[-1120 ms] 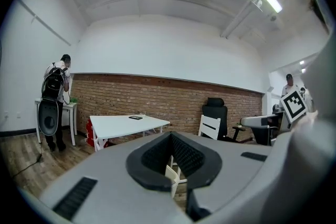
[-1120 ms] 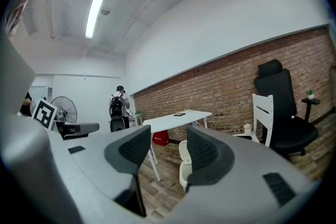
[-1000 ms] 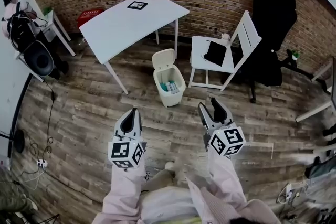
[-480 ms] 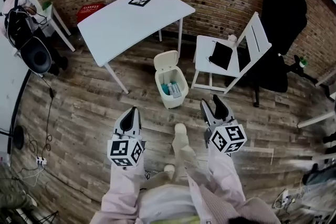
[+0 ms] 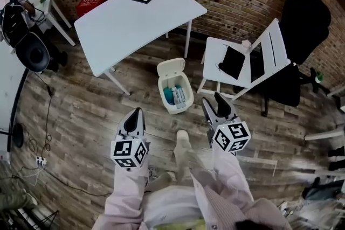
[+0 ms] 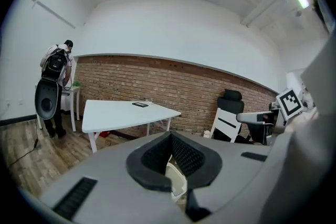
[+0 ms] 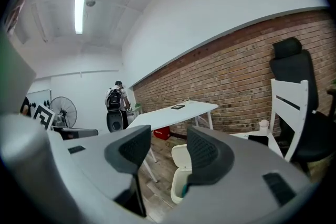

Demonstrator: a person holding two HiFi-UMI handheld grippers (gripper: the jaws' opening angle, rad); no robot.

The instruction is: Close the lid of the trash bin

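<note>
The white trash bin (image 5: 176,95) stands on the wood floor in front of the table, its lid (image 5: 170,67) swung up and open, with blue and pale rubbish inside. My left gripper (image 5: 135,112) hangs below and left of the bin with its jaws together and nothing in them. To the bin's lower right, my right gripper (image 5: 215,104) is open and empty. Neither touches the bin. A sliver of the bin (image 6: 177,180) shows under the left gripper (image 6: 169,137) in the left gripper view. The right gripper (image 7: 164,148) frames the bin (image 7: 180,182) and raised lid (image 7: 181,157).
A white table (image 5: 135,19) stands behind the bin. A white folding chair (image 5: 229,51) holding a black pouch (image 5: 233,62) is to its right, with a black office chair (image 5: 302,29) beyond. My shoe (image 5: 182,138) is near the bin. A red box (image 5: 90,5) and cables (image 5: 40,167) lie left.
I have stepped toward the bin, so it now sits closer to both grippers, and my foot has come forward. The lid stays up. Jaw states are unchanged.
</note>
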